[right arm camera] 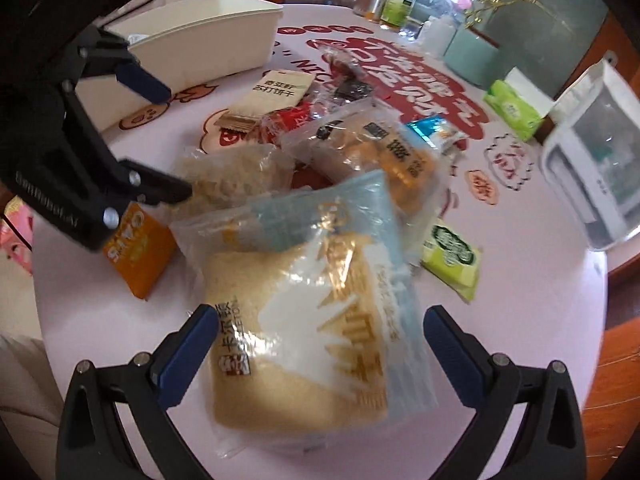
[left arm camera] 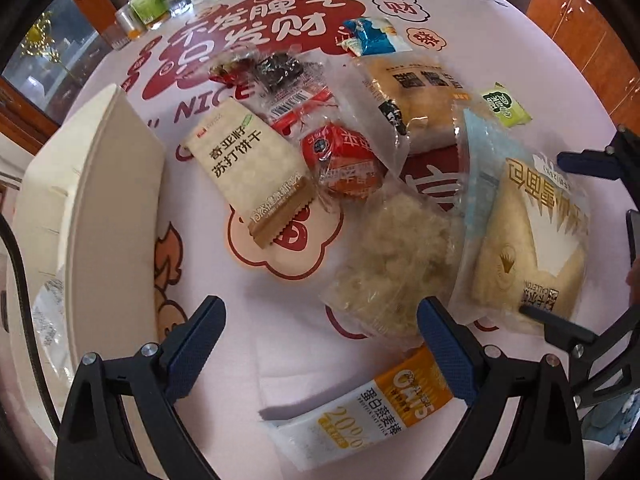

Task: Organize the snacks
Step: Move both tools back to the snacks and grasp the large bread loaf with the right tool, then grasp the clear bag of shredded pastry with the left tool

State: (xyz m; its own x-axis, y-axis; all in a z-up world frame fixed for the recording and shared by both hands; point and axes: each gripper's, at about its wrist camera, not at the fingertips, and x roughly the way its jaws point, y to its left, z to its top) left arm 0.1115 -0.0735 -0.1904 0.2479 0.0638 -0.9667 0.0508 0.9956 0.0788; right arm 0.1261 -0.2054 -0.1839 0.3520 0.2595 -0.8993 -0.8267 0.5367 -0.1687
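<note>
Several snack packets lie piled on the round pink table (left arm camera: 248, 312). My left gripper (left arm camera: 320, 344) is open, with nothing between its fingers, above an orange-and-white oat bar (left arm camera: 360, 412) and near a clear packet of pale fluffy snack (left arm camera: 396, 264). My right gripper (right arm camera: 320, 348) is open and straddles a sliced-bread packet (right arm camera: 304, 320), with a gap on each side. The left wrist view shows that bread packet (left arm camera: 528, 240) at the right, between the right gripper's fingers (left arm camera: 584, 160). A cream bin (left arm camera: 92, 184) stands to the left with one packet inside.
In the pile are a beige cracker packet (left arm camera: 248, 164), a red round snack (left arm camera: 340, 160), a yellow cake packet (left arm camera: 408, 96), a green sachet (left arm camera: 506, 106) and a blue packet (left arm camera: 376, 36). Bottles (left arm camera: 144, 0), a tissue pack (right arm camera: 512, 108) and a white appliance (right arm camera: 592, 168) line the far edge.
</note>
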